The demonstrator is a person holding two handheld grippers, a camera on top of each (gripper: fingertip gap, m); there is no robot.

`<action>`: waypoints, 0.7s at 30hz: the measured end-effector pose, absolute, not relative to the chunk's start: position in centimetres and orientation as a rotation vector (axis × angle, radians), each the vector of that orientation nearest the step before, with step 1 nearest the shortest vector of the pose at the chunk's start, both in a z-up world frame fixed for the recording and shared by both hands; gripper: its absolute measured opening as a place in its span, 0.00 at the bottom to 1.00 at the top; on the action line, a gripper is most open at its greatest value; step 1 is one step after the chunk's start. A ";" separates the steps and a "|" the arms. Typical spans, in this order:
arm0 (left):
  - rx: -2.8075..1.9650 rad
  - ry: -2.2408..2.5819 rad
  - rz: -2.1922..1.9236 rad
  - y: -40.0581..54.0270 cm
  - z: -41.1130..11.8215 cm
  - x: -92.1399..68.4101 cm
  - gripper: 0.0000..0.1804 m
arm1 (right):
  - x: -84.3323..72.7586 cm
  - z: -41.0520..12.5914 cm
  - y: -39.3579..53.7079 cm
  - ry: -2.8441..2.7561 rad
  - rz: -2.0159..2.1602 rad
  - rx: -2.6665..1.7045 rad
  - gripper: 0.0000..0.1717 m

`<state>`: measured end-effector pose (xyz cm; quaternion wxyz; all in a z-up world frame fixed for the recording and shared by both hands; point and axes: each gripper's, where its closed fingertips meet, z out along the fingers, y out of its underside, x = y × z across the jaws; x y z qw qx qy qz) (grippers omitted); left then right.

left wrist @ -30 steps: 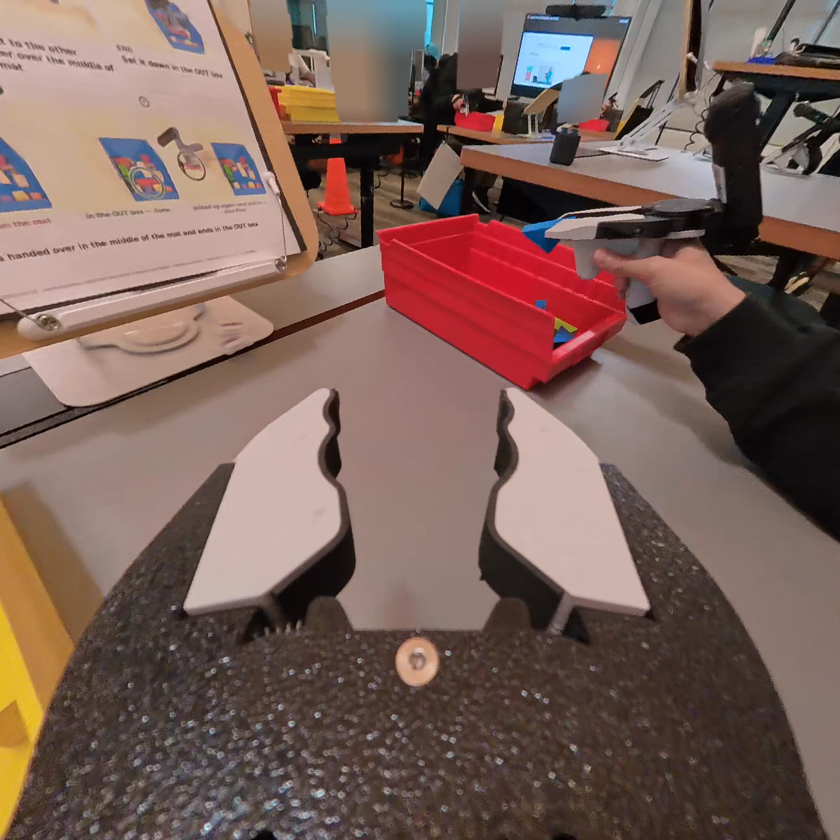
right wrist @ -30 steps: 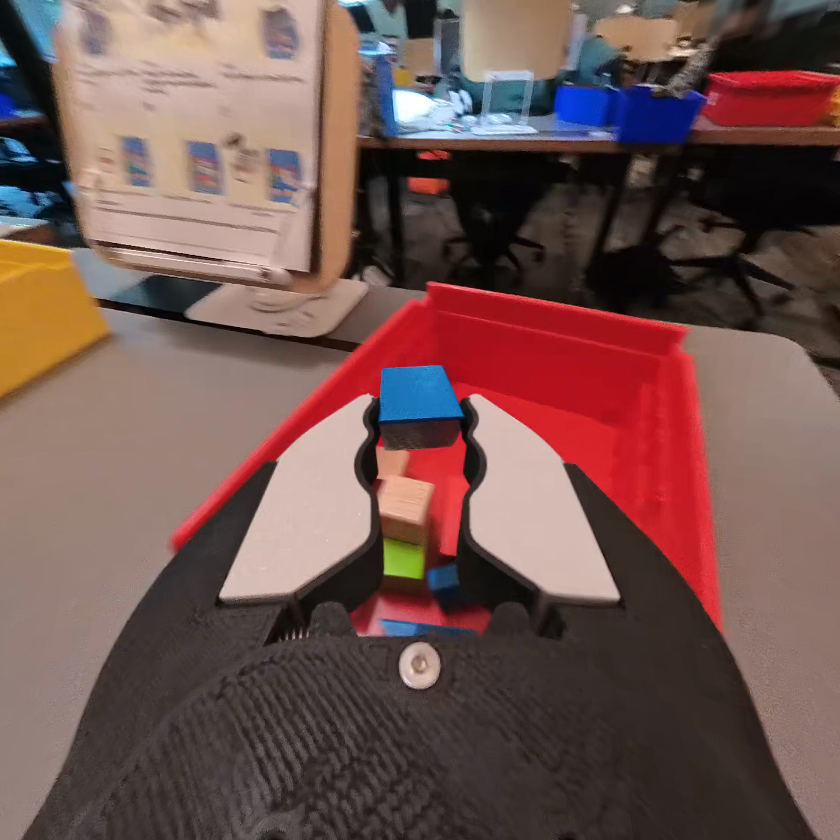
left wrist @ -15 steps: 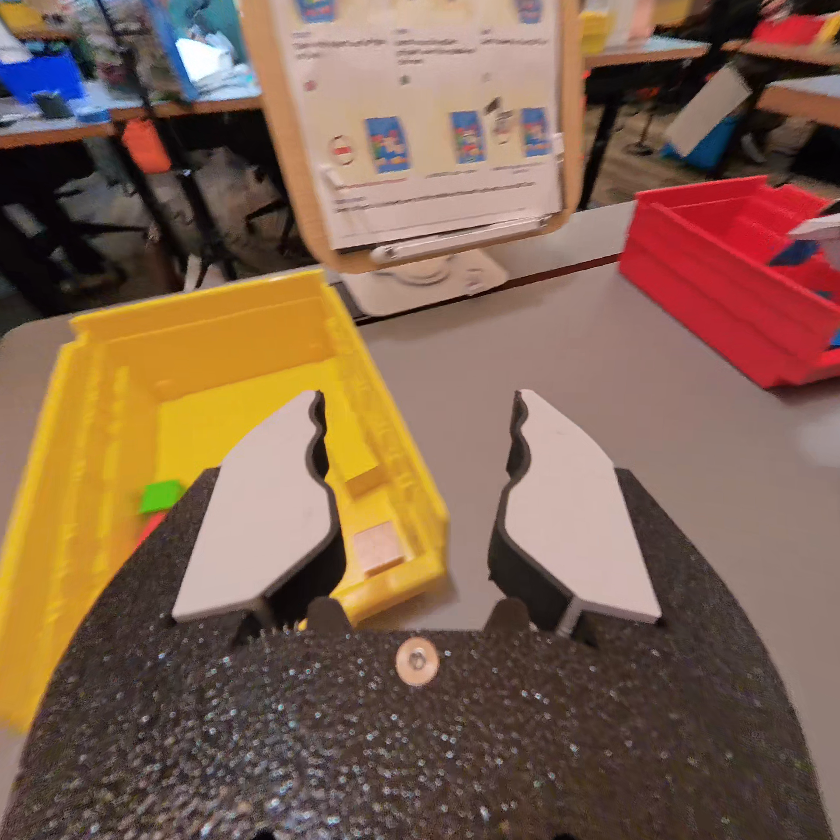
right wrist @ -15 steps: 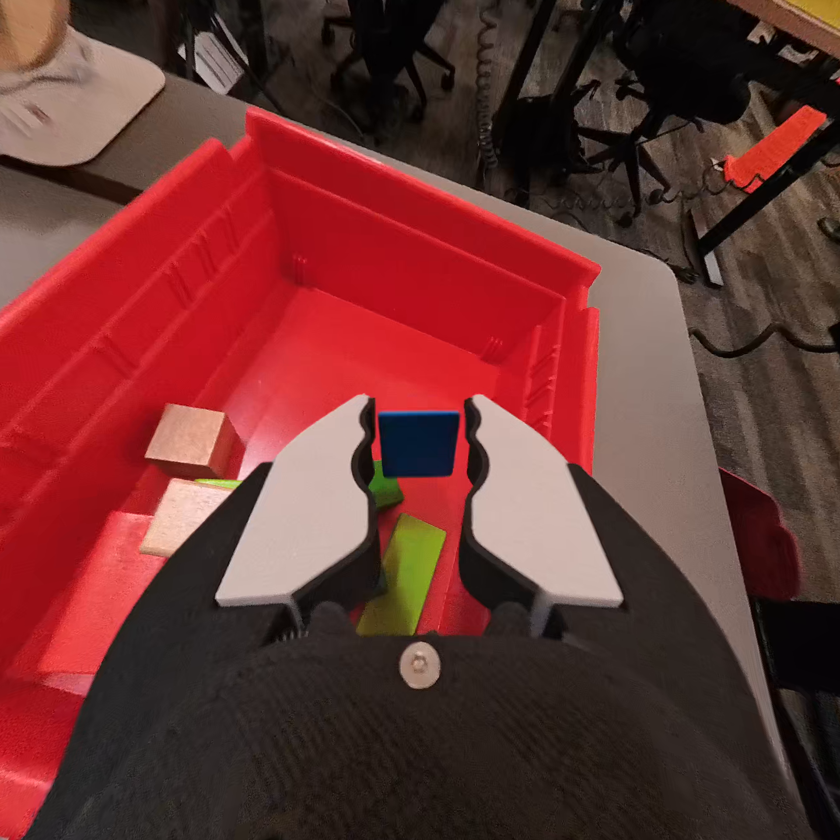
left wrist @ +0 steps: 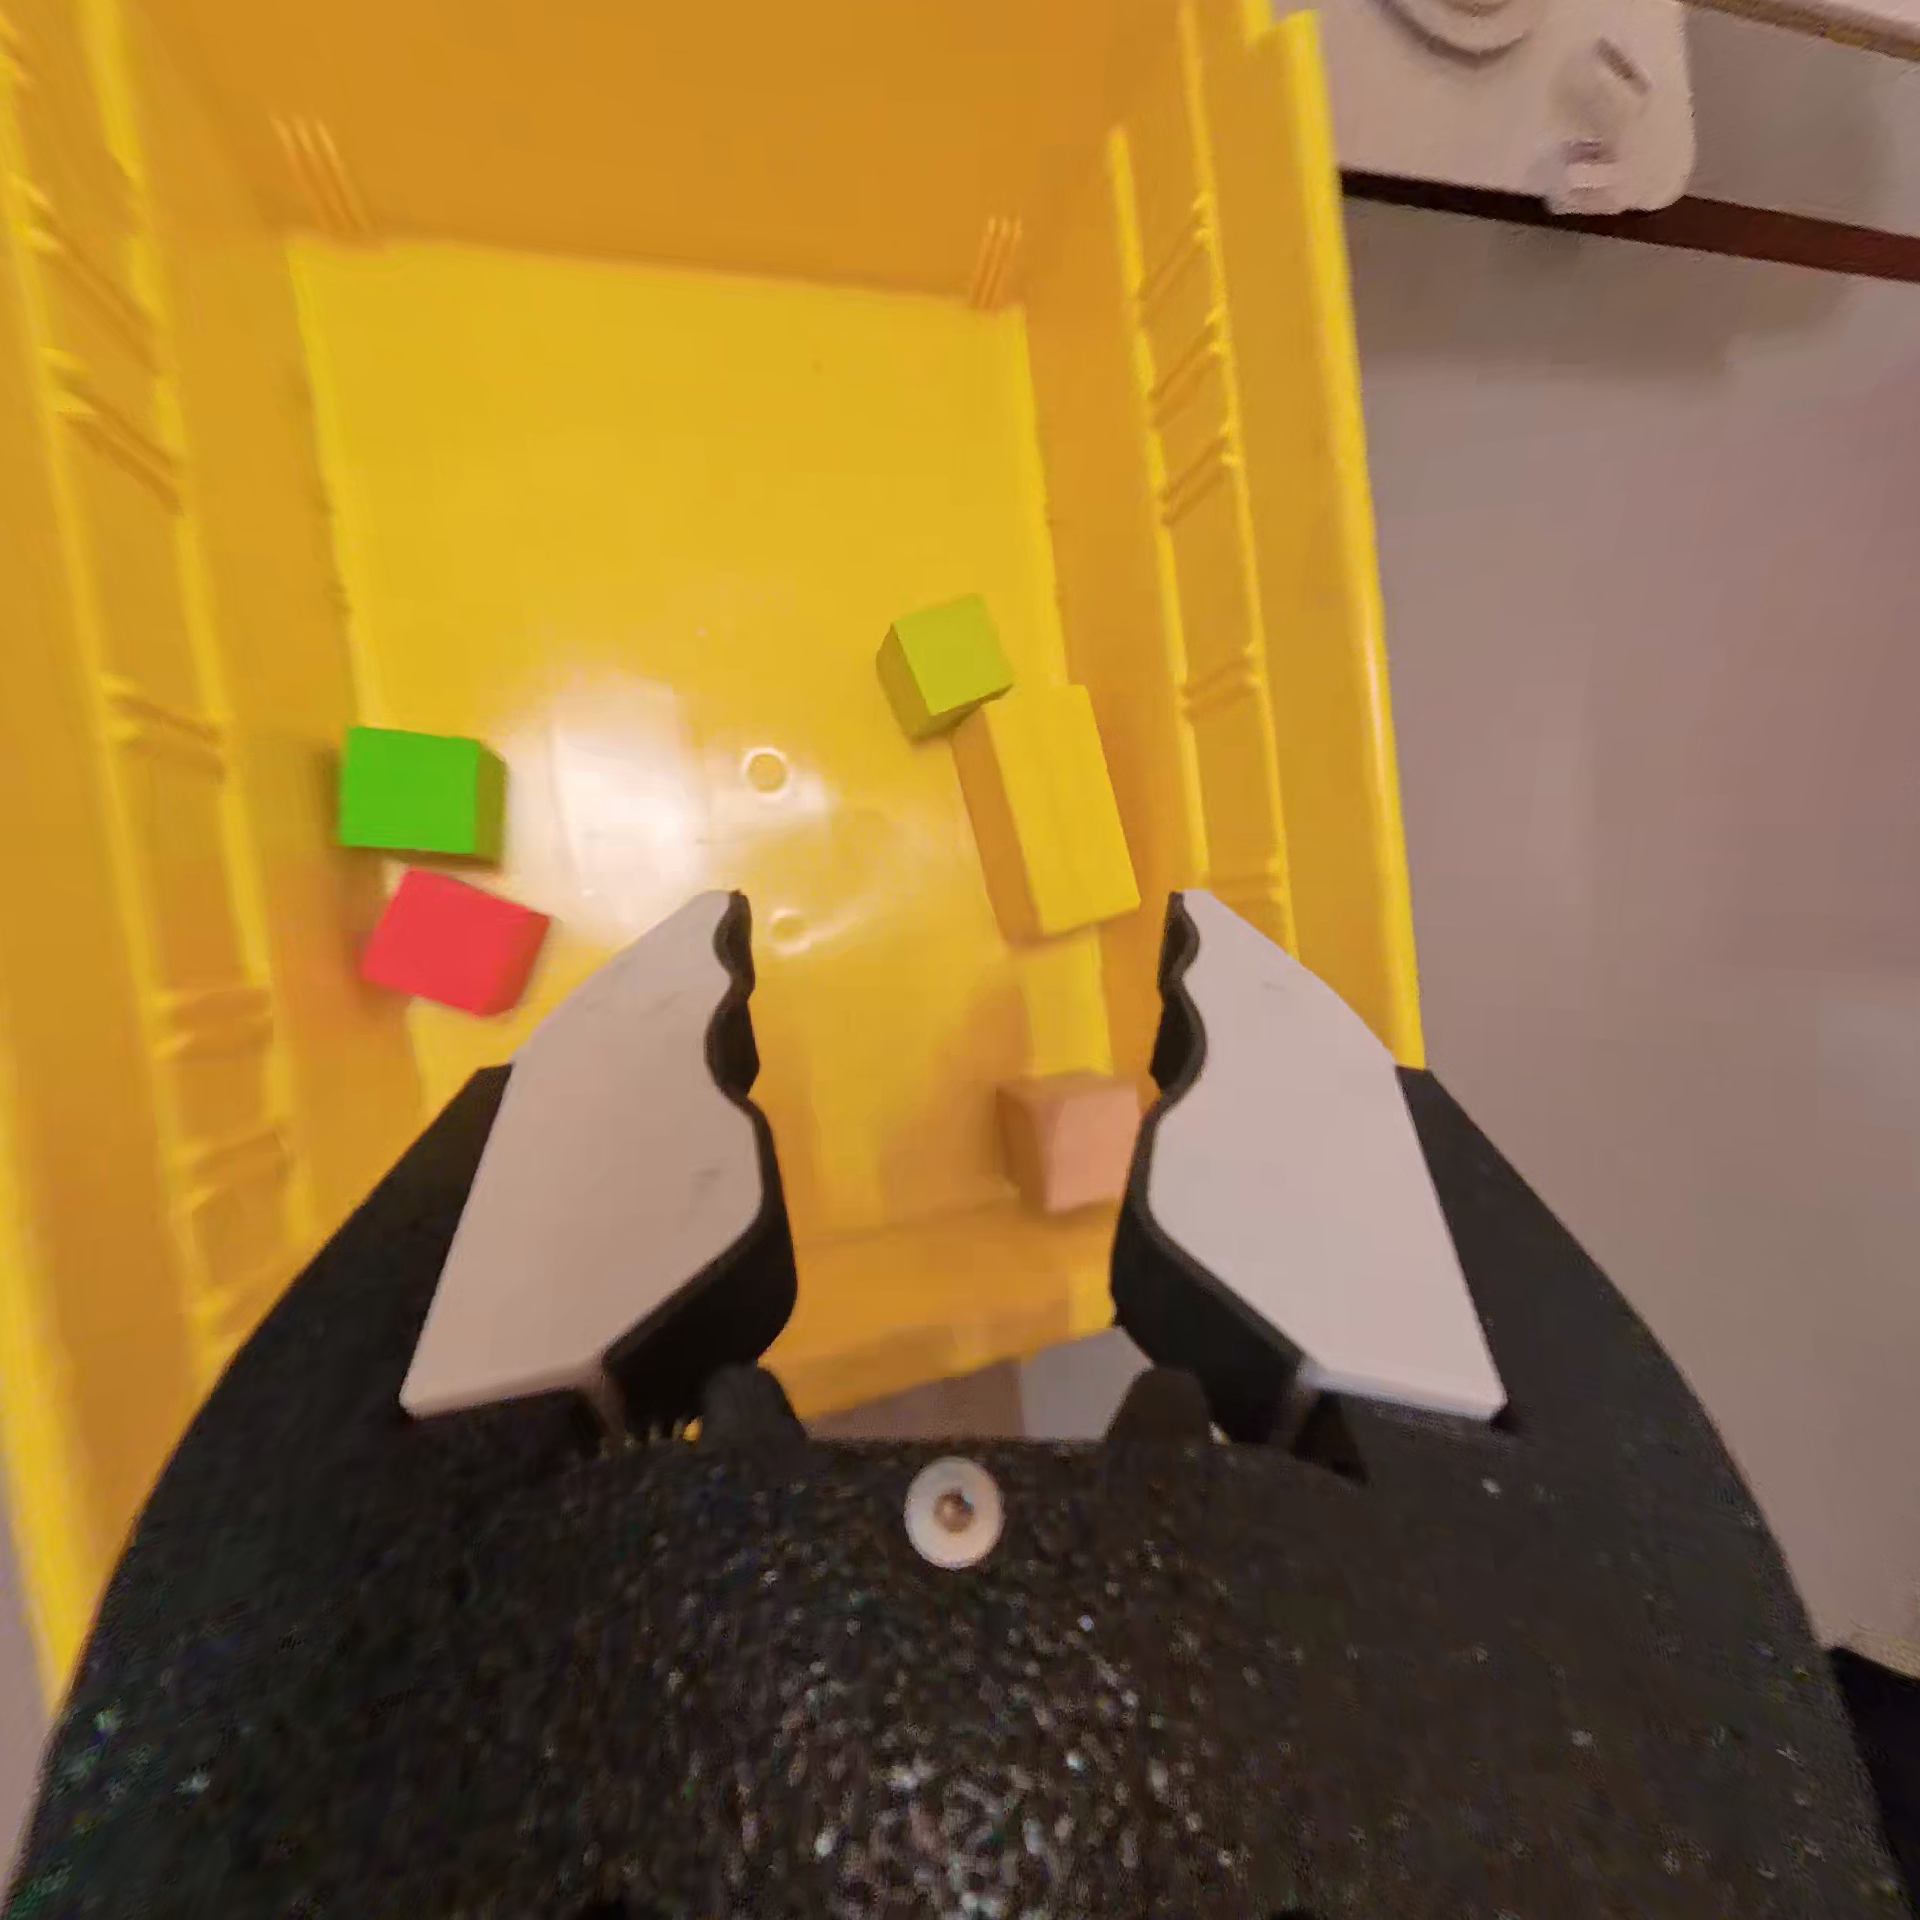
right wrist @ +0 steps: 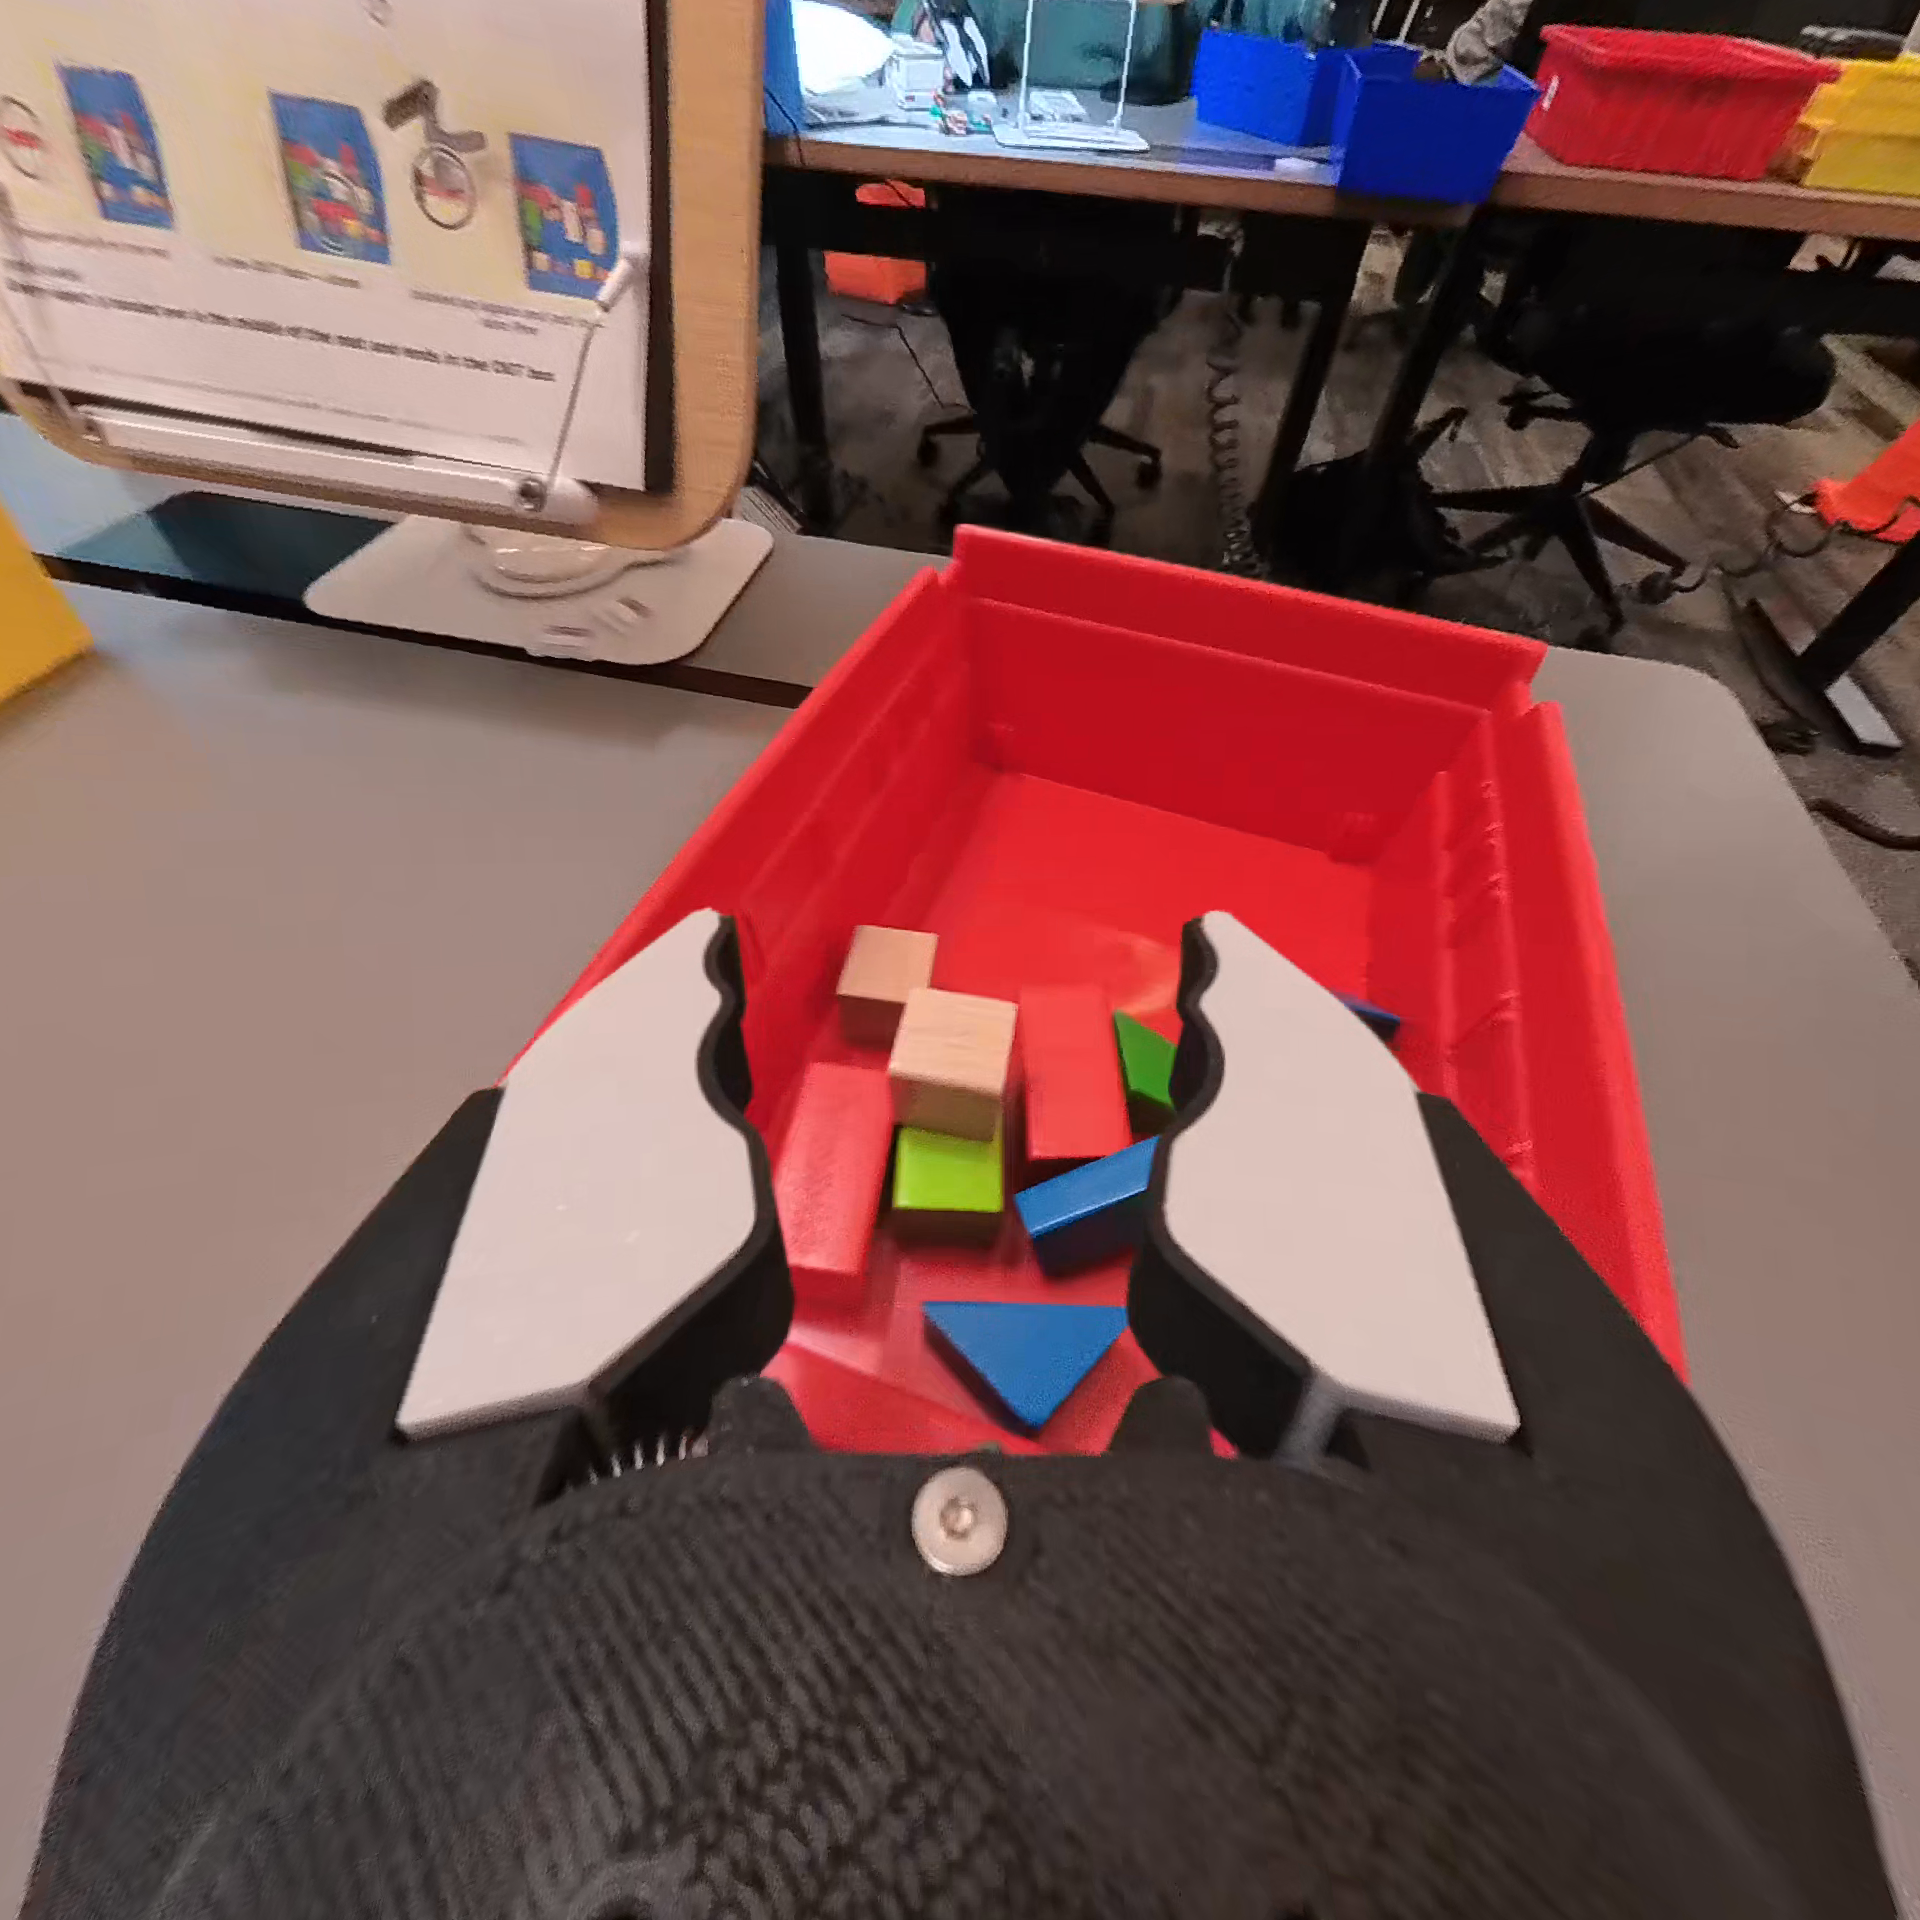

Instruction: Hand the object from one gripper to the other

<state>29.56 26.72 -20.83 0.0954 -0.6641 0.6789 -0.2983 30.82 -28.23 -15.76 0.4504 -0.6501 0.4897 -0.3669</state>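
My left gripper (left wrist: 956, 914) is open and empty, and looks down into the yellow bin (left wrist: 665, 156). In the bin lie a green block (left wrist: 416, 790), a red block (left wrist: 452, 940), a lime cube (left wrist: 945, 665), a long yellow block (left wrist: 1049, 810) and a wooden block (left wrist: 1065, 1138). My right gripper (right wrist: 961, 935) is open and empty above the near end of the red bin (right wrist: 1226, 623). Below it lie wooden cubes (right wrist: 951, 1060), red blocks (right wrist: 1070, 1070), a lime block (right wrist: 945, 1179), a blue block (right wrist: 1086, 1195) and a blue triangle (right wrist: 1023, 1351). A blue corner (right wrist: 1374, 1013) shows behind the right finger.
A document stand (right wrist: 364, 260) on a white base (right wrist: 540, 592) stands at the back of the grey table (right wrist: 312, 883). A corner of the yellow bin (right wrist: 31, 613) shows at the far left. Other tables with bins and chairs are behind. The tips of one gripper are about 55 cm away from the tips of the other. The long yellow block (left wrist: 1049, 810) sits 7 cm or so from the ends of my left fingers. My right tips are about 50 cm from the lime cube (left wrist: 945, 665), my left tips only 9 cm.
My right gripper opened and the blue block it held left its grasp over the red bin. My left gripper stayed open and swung left and down over the yellow bin.
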 end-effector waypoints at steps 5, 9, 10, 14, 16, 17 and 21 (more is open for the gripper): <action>-2.284 2.011 -0.805 25.4 -24.4 33.3 0.37 | 29.3 -16.2 -26.6 1.192 -0.865 -1.602 0.46; -2.382 1.998 -0.679 25.1 -26.4 35.3 0.30 | 29.0 -16.6 -25.8 1.169 -0.842 -1.622 0.46; -2.390 1.988 -0.658 25.1 -26.7 35.6 0.29 | 29.0 -16.6 -25.7 1.161 -0.839 -1.635 0.46; -2.421 1.987 -0.612 24.6 -27.6 36.1 0.29 | 29.1 -16.4 -25.6 1.148 -0.826 -1.622 0.46; -2.425 1.989 -0.541 24.6 -28.2 35.9 0.27 | 29.2 -16.6 -25.5 1.148 -0.800 -1.614 0.46; -2.427 2.002 -0.520 24.4 -28.4 35.7 0.27 | 29.2 -16.7 -25.5 1.149 -0.791 -1.613 0.46; -2.426 1.979 -0.522 24.3 -28.8 36.0 0.17 | 29.3 -16.5 -25.3 1.142 -0.745 -1.580 0.45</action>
